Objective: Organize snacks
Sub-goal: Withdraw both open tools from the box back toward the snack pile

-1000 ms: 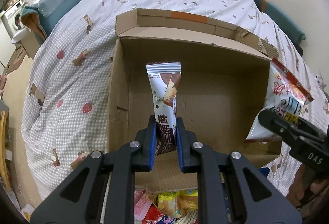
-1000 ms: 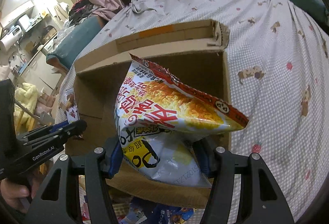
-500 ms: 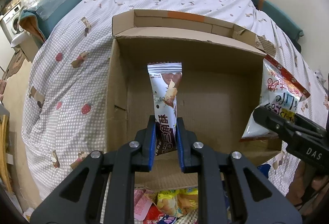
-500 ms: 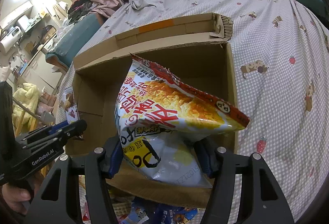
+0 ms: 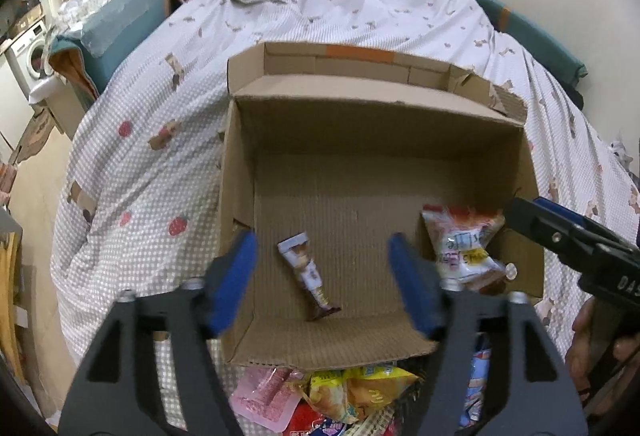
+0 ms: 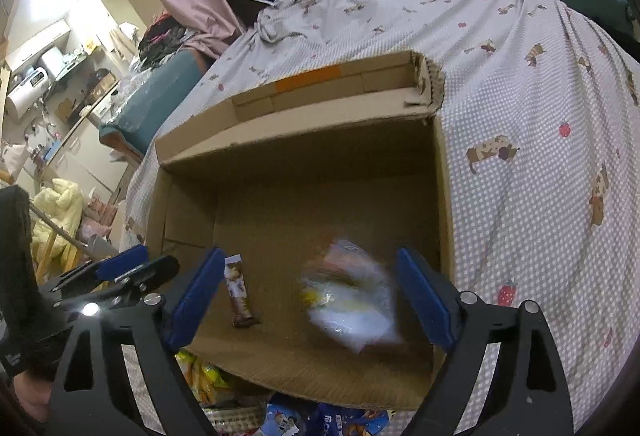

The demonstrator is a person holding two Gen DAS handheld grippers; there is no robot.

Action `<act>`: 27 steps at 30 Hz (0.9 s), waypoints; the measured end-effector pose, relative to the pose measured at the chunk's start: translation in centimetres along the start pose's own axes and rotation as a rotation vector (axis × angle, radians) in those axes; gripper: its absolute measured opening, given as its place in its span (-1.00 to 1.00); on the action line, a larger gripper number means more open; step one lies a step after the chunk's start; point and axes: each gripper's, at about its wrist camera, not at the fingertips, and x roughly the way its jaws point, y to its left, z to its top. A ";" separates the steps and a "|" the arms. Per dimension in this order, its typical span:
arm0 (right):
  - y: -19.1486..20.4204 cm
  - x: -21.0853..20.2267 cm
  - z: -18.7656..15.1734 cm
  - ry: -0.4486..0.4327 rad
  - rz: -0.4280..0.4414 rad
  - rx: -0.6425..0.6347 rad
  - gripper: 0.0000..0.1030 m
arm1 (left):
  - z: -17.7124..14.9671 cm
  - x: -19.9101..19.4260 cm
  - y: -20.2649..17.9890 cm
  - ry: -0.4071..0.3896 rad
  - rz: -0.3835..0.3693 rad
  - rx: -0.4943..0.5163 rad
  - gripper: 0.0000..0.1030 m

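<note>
An open cardboard box (image 5: 240,163) stands on the bed; it also shows in the right wrist view (image 6: 444,171). A slim brown-and-white wafer bar (image 5: 308,278) lies on the box floor at the left, also seen in the right wrist view (image 6: 240,296). A white-and-orange chip bag (image 5: 460,248) lies at the box's right side, blurred in the right wrist view (image 6: 352,300). My left gripper (image 5: 322,284) is open and empty above the bar. My right gripper (image 6: 310,300) is open and empty above the bag.
A pile of loose snack packets (image 5: 340,400) lies in front of the box's near wall, also visible in the right wrist view (image 6: 280,416). The checked bedspread (image 5: 160,155) surrounds the box. The bed's left edge drops to the floor (image 5: 32,195).
Both grippers have opened. The wafer bar has dropped from the left gripper onto the box floor, and the chip bag has fallen from the right gripper into the box.
</note>
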 end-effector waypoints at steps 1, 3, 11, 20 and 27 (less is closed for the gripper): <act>0.1 0.0 0.1 0.001 -0.001 -0.001 0.75 | 0.0 -0.2 -0.1 -0.009 0.001 0.003 0.50; 0.0 0.0 0.2 0.000 0.001 0.002 0.75 | 0.1 -0.4 -0.2 -0.014 -0.002 0.010 0.50; -0.2 -0.5 0.3 -0.010 0.002 0.006 0.75 | 0.1 -0.5 0.3 -0.006 0.000 -0.021 0.50; 0.3 -2.5 -0.2 -0.046 0.025 0.027 0.75 | -0.4 -2.7 1.3 -0.048 -0.003 -0.054 0.50; 1.0 -5.3 -1.2 -0.060 0.038 0.034 0.99 | -1.1 -4.7 1.7 -0.067 -0.019 -0.060 0.81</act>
